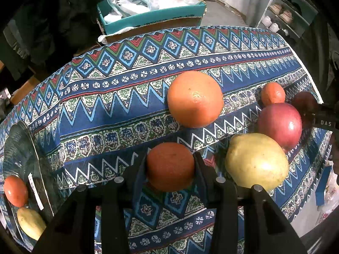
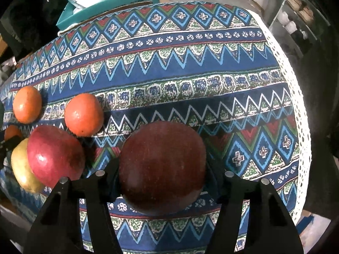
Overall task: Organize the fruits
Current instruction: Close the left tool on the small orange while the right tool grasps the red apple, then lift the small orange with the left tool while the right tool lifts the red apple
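Note:
My left gripper [image 1: 171, 158] is shut on a small orange [image 1: 170, 169], its black fingers [image 1: 201, 169] pressing both sides just above the patterned tablecloth [image 1: 118, 110]. A large orange [image 1: 195, 99] lies behind it. To its right sit a yellow fruit [image 1: 256, 160], a red apple [image 1: 279, 124] and a small tangerine [image 1: 273, 94]. My right gripper [image 2: 162, 165] is shut on a dark red apple [image 2: 162, 167], which fills the gap between its fingers [image 2: 112, 180]. Left of it lie the red apple [image 2: 55, 154], the yellow fruit [image 2: 20, 169] and two oranges [image 2: 83, 114] [image 2: 27, 104].
A glass plate [image 1: 19, 144] at the far left holds a tangerine [image 1: 15, 190] and a yellow fruit [image 1: 30, 223]. A teal box [image 1: 152, 19] with plastic bags stands beyond the table's far edge. The lace hem [image 2: 296, 105] marks the table's right edge. A shoe rack [image 1: 284, 14] stands behind.

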The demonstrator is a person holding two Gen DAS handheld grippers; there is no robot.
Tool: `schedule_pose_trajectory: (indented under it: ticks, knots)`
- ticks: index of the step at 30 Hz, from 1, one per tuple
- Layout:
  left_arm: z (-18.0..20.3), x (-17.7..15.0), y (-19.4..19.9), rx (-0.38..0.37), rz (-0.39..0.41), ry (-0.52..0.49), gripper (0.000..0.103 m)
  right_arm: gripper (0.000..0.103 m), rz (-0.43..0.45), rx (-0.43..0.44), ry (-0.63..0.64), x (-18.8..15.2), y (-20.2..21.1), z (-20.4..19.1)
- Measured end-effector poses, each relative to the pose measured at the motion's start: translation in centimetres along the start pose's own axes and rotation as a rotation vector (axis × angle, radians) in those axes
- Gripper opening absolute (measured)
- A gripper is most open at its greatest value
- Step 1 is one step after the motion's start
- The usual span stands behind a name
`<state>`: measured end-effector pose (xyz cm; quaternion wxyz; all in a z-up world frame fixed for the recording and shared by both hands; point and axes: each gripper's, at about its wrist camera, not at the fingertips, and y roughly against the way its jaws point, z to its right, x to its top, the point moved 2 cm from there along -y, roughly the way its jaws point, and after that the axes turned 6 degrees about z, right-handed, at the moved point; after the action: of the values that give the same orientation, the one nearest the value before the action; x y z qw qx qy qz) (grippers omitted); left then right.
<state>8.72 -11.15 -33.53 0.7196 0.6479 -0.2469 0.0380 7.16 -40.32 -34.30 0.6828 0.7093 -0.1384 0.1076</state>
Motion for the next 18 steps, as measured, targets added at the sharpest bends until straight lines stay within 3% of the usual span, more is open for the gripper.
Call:
schedule_pose_trajectory:
  ticks: [18]
  knots:
    - [1.1,1.7,6.3,-0.044,0.131,-0.004,0.044,0.062,0.191,-0.024,0.041,1.5,6.3,-2.7]
